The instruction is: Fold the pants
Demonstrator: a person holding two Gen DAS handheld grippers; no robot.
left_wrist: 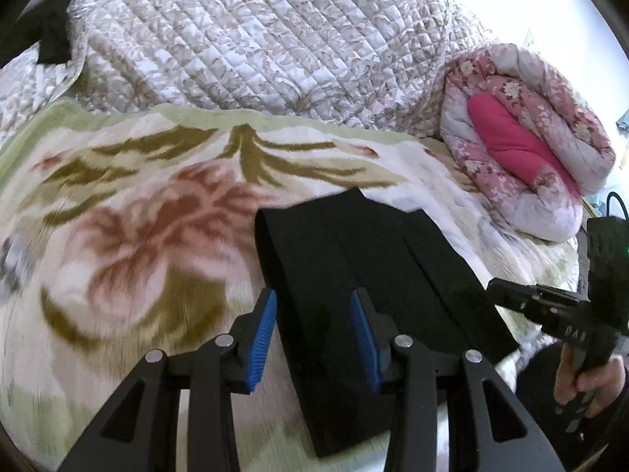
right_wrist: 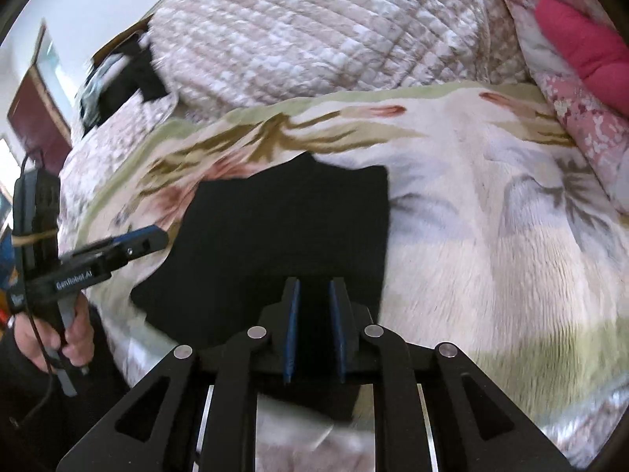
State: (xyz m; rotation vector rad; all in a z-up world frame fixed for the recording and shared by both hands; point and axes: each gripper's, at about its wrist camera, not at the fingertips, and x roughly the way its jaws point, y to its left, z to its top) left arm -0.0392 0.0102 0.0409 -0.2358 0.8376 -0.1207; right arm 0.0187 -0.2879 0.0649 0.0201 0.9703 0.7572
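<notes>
Black pants [left_wrist: 373,255] lie folded into a compact rectangle on a floral fleece blanket [left_wrist: 137,216]. My left gripper [left_wrist: 313,295] hovers over the pants' left edge, its blue pads wide apart with nothing pressed between them. In the right wrist view the same pants [right_wrist: 283,228] fill the middle. My right gripper [right_wrist: 314,281] is above their near edge, with a narrow gap between its pads; I see no cloth pinched there. Each gripper shows in the other view: the right gripper [left_wrist: 507,291] beside the pants' right edge, the left gripper [right_wrist: 157,236] at their left corner.
A quilted beige bedspread [left_wrist: 255,39] is heaped behind the blanket. A rolled pink floral quilt [left_wrist: 523,137] lies at the right. A dark item [right_wrist: 129,78] sits at the far left of the bed. A person's hand [right_wrist: 47,334] holds the left gripper's handle.
</notes>
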